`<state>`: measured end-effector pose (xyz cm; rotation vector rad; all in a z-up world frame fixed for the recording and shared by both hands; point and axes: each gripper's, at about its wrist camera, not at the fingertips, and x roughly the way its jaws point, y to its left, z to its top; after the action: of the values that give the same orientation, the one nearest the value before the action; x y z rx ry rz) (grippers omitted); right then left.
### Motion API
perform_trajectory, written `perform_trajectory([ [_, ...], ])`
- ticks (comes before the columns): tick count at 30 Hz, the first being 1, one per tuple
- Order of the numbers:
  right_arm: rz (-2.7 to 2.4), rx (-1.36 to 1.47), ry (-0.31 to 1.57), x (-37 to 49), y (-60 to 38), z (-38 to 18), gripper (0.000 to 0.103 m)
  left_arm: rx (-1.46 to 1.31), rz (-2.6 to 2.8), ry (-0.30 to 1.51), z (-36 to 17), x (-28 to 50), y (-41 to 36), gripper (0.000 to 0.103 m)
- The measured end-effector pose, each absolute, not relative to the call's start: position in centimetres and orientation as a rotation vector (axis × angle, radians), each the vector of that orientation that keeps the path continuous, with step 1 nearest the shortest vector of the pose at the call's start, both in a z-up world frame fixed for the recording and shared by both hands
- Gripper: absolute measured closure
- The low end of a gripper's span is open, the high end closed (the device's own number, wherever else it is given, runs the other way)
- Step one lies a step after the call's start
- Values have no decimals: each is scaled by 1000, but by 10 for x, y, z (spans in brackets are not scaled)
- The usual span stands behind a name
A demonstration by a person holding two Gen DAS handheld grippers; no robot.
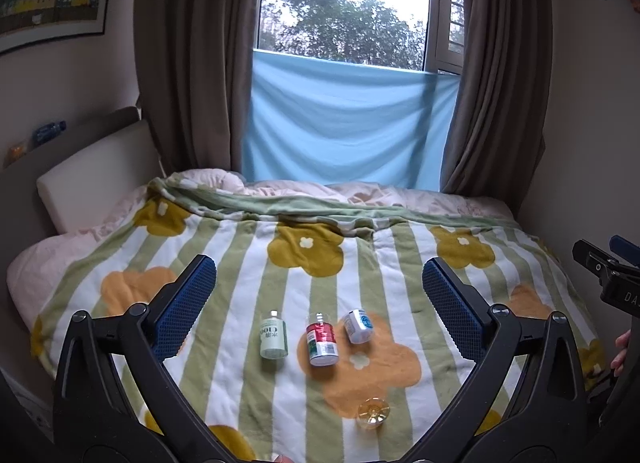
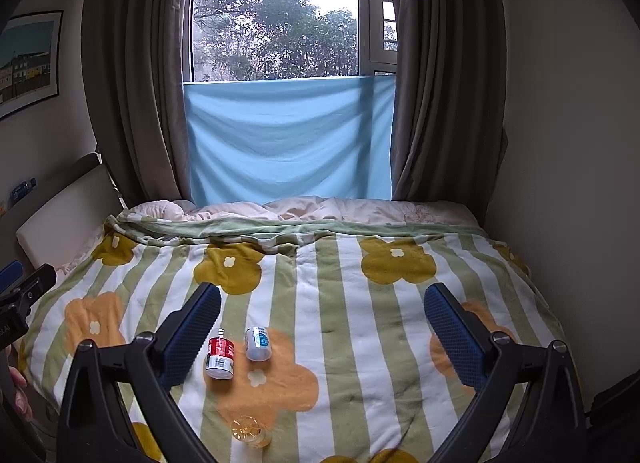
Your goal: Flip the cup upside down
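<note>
A bed by the window carries a striped flower blanket. The left tongs and right tongs hang above it, both spread and holding nothing. Three bottles lie mid-blanket: green, red, white. The small yellowish clear cup sits nearest, right of centre.
</note>
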<state>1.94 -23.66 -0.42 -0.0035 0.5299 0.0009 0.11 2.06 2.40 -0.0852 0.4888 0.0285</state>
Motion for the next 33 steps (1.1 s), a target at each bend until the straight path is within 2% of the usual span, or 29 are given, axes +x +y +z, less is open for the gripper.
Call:
perform_trajectory([
  [33, 11, -17, 539, 13, -237, -6, 1, -83, 26, 528, 12, 0, 13, 0],
])
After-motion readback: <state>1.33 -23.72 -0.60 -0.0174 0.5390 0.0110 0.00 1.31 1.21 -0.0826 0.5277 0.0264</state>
